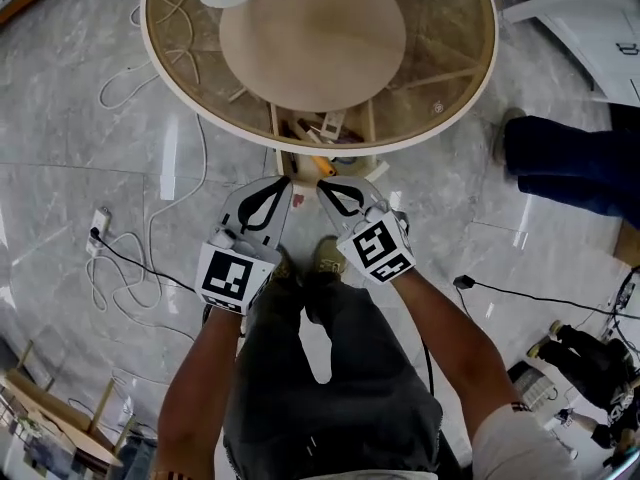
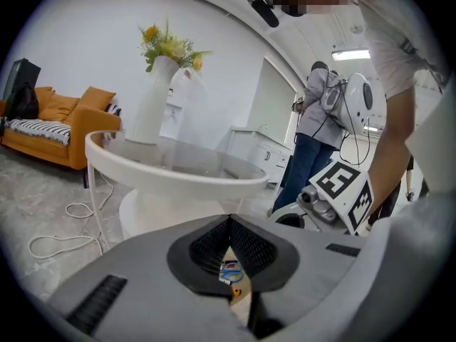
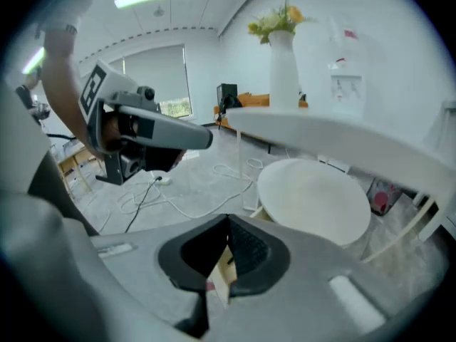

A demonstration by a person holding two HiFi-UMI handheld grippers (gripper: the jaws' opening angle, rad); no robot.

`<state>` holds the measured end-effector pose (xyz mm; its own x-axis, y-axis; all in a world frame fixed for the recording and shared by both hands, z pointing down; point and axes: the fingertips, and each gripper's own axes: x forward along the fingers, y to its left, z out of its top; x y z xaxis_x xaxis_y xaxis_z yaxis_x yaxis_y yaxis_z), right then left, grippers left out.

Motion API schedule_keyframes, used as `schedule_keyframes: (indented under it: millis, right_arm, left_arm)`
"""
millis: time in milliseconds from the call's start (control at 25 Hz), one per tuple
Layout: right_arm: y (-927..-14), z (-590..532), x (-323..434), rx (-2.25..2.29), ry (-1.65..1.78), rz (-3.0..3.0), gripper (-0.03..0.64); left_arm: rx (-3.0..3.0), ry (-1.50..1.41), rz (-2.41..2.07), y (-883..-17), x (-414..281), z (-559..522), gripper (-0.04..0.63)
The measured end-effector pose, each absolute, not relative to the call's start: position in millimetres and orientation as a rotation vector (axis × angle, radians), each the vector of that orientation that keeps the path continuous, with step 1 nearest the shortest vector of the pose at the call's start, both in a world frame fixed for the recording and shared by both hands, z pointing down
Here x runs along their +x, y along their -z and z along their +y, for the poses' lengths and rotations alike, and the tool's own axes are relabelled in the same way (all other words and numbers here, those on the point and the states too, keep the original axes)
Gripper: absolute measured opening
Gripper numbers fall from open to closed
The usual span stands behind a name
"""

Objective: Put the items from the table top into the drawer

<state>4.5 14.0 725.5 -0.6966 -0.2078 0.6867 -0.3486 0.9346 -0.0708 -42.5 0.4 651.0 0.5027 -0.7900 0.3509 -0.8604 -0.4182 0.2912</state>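
The left gripper (image 1: 284,183) and the right gripper (image 1: 323,186) are held side by side, each with its jaws pressed together at the tips and nothing gripped between them. Just ahead of both tips, the open drawer (image 1: 274,126) is seen under the rim of the table (image 1: 200,110), with small items (image 1: 324,128) lying inside it.

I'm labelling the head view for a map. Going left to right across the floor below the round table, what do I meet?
white power strip → left gripper → right gripper → blue trouser leg of another person
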Motion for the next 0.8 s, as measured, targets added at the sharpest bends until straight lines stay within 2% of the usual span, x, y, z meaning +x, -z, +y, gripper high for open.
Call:
schedule_keyframes:
  millis: [440,800]
  right_arm:
    - [-495.4,23.5,-11.9,0.541,-0.324,-2.615,0.002]
    - [-325.0,34.8,-7.7,0.683,-0.309,-2.784,0.002]
  left_arm:
    - [2.327,-0.146,-1.407,-476.6,-41.1,24.7,0.000]
    - [2.445,0.034,-1.454,-318.7,-32.5,33.7,0.000]
